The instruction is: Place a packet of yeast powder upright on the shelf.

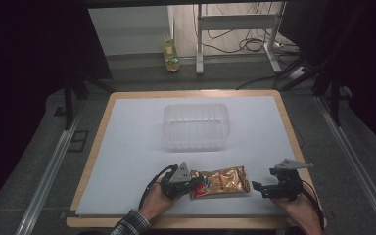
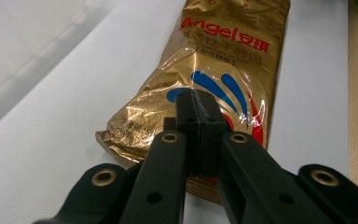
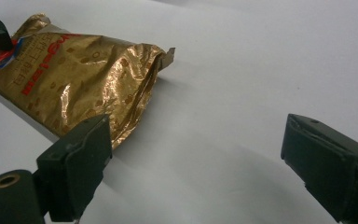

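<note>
1. Table: covered with a white sheet, wood edge showing around it.
2. Tub: clear plastic, standing far of centre, well apart from both tools.
3. Bag: gold foil, lying flat at the near edge of the sheet, long side running left to right, between the two tools. Also seen close up from the left tool and from the right tool.
4. Left tool: pressed together at the bag's left end, apparently pinching the foil there; whether the pads catch the seam alone or a fold of the body, cannot tell.
5. Right tool: spread wide, nothing between the jaws, just beside the bag's right end and not touching it.
6. Risks, as a judgement:
   - Thin, slick foil in a narrow pinch: likely to slip out on lifting, with the filled body hanging from one end.
   - Lifting by one end only: sag and swing, possibly clipping the tub's rim instead of dropping inside.
   - Hard pinch on the seam: possible tear or creased foil.
   - Right tool closing on the loose corner: weak hold, bag twisting.
</note>
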{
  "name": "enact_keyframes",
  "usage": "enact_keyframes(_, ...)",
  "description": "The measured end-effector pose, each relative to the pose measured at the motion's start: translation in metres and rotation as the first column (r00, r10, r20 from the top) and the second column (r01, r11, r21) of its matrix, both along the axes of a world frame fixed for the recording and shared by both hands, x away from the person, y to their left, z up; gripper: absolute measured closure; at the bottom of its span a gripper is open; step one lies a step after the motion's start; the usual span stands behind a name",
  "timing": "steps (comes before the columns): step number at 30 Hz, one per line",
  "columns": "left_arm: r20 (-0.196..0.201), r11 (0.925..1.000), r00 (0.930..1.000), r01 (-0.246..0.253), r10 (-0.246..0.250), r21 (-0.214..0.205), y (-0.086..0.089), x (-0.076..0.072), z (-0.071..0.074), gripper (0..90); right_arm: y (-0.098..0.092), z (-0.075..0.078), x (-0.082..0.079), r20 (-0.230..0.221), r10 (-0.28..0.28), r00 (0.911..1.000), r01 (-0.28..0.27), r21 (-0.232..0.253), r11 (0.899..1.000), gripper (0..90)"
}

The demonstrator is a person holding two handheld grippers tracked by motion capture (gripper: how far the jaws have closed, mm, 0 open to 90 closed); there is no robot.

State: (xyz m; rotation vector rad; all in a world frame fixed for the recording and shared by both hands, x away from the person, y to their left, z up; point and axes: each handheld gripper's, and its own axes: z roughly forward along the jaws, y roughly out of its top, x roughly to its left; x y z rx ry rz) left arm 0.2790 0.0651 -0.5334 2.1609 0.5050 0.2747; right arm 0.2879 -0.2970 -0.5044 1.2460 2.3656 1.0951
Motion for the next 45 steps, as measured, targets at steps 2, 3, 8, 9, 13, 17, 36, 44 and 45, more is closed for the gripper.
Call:
enact_keyframes(2, 0.002, 0.9999, 1.0, 0.001, -0.001, 0.011, 0.0, 0.0, 0.0, 89.4, 0.0, 0.001, 0.0, -0.002, 0.005, 1.0, -0.005, 0.004, 1.0, 11.1)
enact_keyframes(3, 0.003, 0.9999, 1.0, 0.002, -0.002, 0.014, 0.0, 0.0, 0.0, 89.5, 0.0, 0.001, 0.0, -0.007, 0.012, 0.9999, -0.012, 0.001, 1.0, 11.7)
enact_keyframes(8, -0.006, 0.9998, 1.0, 0.001, -0.001, 0.018, 0.002, 0.002, 0.0, 89.5, 0.003, 0.002, 0.0, -0.019, 0.032, 0.9993, -0.032, -0.02, 0.999, 15.6)
enact_keyframes(9, -0.007, 0.9998, 1.0, 0.002, -0.002, 0.018, 0.003, 0.002, 0.0, 89.5, 0.004, 0.003, 0.0, -0.022, 0.036, 0.9991, -0.037, -0.016, 0.999, 16.1)
enact_keyframes(13, -0.011, 0.9998, 0.9999, 0.001, -0.001, 0.018, 0.003, 0.002, -0.001, 89.6, 0.005, 0.005, 0.0, -0.029, 0.046, 0.9985, -0.046, 0.0, 0.999, 17.7)
enact_keyframes(17, -0.014, 0.9998, 0.9999, 0.003, -0.002, 0.018, 0.004, 0.003, -0.002, 89.6, 0.006, 0.007, 0.001, -0.039, 0.053, 0.9979, -0.052, 0.022, 0.998, 19.3)
enact_keyframes(36, -0.002, 0.9996, 1.0, -0.005, 0.005, 0.028, 0.005, 0.001, -0.004, 89.7, 0.02, 0.004, 0.015, -0.19, 0.094, 0.9772, -0.067, 0.144, 0.987, 21.7)
enact_keyframes(44, -0.006, 0.9949, 1.0, -0.001, 0.002, 0.101, 0.008, 0.001, -0.01, 89.8, 0.026, 0.005, 0.022, -0.221, 0.121, 0.9676, -0.076, 0.201, 0.977, 21.7)
enact_keyframes(45, -0.01, 0.9954, 0.9999, -0.007, 0.008, 0.096, 0.007, 0.001, -0.01, 89.8, 0.027, 0.004, 0.024, -0.228, 0.122, 0.9659, -0.074, 0.208, 0.975, 21.7)
